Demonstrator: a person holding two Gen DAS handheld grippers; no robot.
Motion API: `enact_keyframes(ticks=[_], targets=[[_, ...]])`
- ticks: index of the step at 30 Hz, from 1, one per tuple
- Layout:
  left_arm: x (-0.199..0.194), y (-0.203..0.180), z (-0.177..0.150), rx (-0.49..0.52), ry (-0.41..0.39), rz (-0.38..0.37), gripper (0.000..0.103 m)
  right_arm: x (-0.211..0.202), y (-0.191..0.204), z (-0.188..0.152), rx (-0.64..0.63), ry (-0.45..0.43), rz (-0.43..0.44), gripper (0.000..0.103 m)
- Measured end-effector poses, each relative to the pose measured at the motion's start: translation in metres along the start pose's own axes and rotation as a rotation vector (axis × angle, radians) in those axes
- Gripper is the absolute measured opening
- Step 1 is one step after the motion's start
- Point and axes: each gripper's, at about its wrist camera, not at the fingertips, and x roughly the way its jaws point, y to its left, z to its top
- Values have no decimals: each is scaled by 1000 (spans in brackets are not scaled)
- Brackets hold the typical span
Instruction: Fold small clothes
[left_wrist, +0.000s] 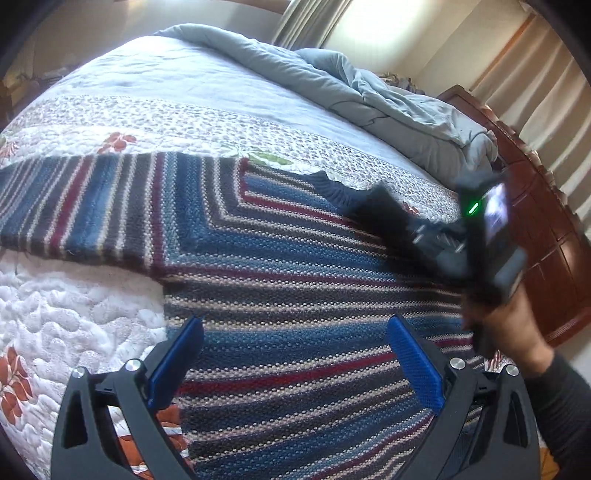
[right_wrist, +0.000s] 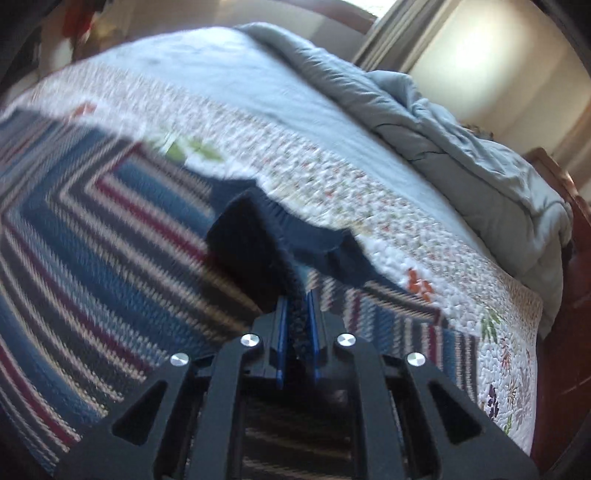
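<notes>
On the quilt (left_wrist: 74, 314), the right claw (right_wrist: 295, 314) pinches the sweater's (left_wrist: 295, 295) collar edge; the left claw (left_wrist: 295, 354) gapes wide, empty.

Left hand-held gripper (left_wrist: 295, 354) agape, right hand-held gripper (right_wrist: 297, 314) clamped.

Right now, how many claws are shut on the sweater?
1. The right claw is shut on the striped sweater near its navy collar. The left claw hangs open above the sweater's body, gripping nothing.
</notes>
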Motion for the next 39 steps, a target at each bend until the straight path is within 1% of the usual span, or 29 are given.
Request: enact_keyframes(ticks=[1,2,3,4,6,8,9,10,12,14,16,17,19,21,22,23,26,28,32,34,35,36,37,38,39], targets=[[1,0,0,0,-1,-7,99,3,6,-5,-11,5,18,21],[2,0,1,-4,-1,-18,99,3,9,-7,-12,4,29,36],[4,1,2,-18,2,-39,99,0,9,-11,-3,-7,58,42],[6,2,3,-37,5,-62,99,-2,6,-14,12,-18,74,43],[9,2,9,-77,14,-104,99,-17,-9,-22,104,-53,148,45],[15,-4,23,-100,17,-158,99,-33,-43,-42,313,-93,290,53],[19,-9,30,-109,19,-187,99,-35,-52,-50,387,-100,344,54],[27,-14,41,-124,30,-226,99,-34,-67,-67,505,-99,436,54],[46,-25,58,-158,69,-285,99,-31,-79,-91,632,-93,544,54],[75,-36,75,-202,125,-343,99,-29,-85,-112,712,-101,600,55],[105,-42,85,-256,177,-378,99,-25,-88,-129,782,-104,651,59],[120,-44,89,-283,199,-382,99,-21,-89,-137,812,-96,691,59],[143,-46,91,-327,234,-371,99,-18,-94,-142,841,-84,751,59],[162,-51,90,-348,261,-365,99,-23,-98,-143,865,-118,786,64],[170,-50,86,-357,275,-343,99,-26,-99,-143,873,-138,789,67],[174,-51,83,-371,281,-324,99,-28,-100,-144,876,-154,793,68],[186,-53,78,-416,284,-305,99,-27,-97,-142,871,-160,815,69],[193,-57,76,-434,286,-305,99,-28,-95,-143,865,-165,801,69],[200,-63,81,-440,267,-300,99,-27,-97,-142,880,-167,803,69],[202,-58,85,-454,245,-308,92,-25,-98,-140,891,-165,802,69],[203,-57,86,-462,240,-313,77,-24,-101,-142,896,-165,802,69],[206,-55,87,-469,243,-318,58,-22,-102,-143,903,-162,800,69],[210,-53,85,-481,259,-322,54,-21,-105,-148,909,-160,801,69],[215,-51,83,-493,274,-328,48,-20,-108,-154,917,-158,802,69],[216,-50,82,-496,280,-335,38,-21,-112,-158,925,-155,802,69]])
